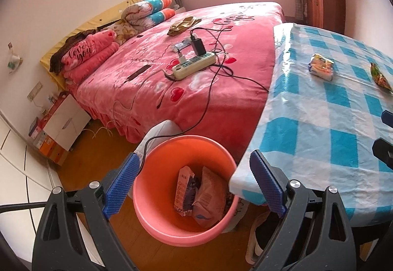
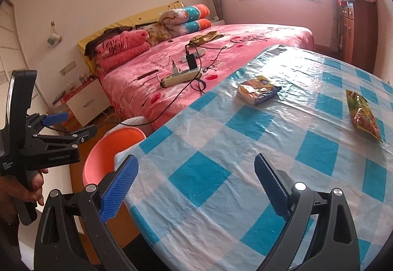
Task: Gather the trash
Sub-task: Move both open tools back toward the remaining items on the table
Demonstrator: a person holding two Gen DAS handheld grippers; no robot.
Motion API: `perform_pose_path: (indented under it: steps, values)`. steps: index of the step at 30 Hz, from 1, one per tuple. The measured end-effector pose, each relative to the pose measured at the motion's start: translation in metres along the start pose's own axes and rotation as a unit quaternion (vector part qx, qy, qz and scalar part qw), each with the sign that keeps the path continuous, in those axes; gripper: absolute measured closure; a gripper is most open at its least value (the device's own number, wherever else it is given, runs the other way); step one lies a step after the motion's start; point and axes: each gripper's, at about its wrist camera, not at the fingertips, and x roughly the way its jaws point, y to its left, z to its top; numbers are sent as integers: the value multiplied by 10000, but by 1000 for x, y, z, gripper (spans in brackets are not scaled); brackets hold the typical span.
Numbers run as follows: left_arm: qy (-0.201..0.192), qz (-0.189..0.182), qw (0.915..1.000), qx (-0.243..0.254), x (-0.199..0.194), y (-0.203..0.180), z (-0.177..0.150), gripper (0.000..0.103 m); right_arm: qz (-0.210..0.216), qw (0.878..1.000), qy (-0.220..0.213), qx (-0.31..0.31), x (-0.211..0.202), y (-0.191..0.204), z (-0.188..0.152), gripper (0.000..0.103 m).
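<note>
Left gripper (image 1: 194, 185) spread wide, empty, above salmon bin (image 1: 157, 217) holding two wrappers (image 1: 201, 197). Right gripper (image 2: 196, 187) likewise apart, empty, over checked tablecloth (image 2: 245, 153); tissue pack (image 2: 259, 91) far ahead, snack packet (image 2: 363, 115) far right.

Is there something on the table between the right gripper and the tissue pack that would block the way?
Nothing visible does. The right gripper is open and empty above the checked tablecloth, and only bare cloth lies between it and the tissue pack. The snack wrapper lies off to the right, outside that path.
</note>
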Motion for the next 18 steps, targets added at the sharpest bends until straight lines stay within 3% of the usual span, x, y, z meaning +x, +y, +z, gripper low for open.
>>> perform_pose_path:
  steps: [18]
  values:
    - [-243, -61, 9985, 496, -28, -53, 24, 11, 42, 9980, -297, 564, -27, -48, 2, 9]
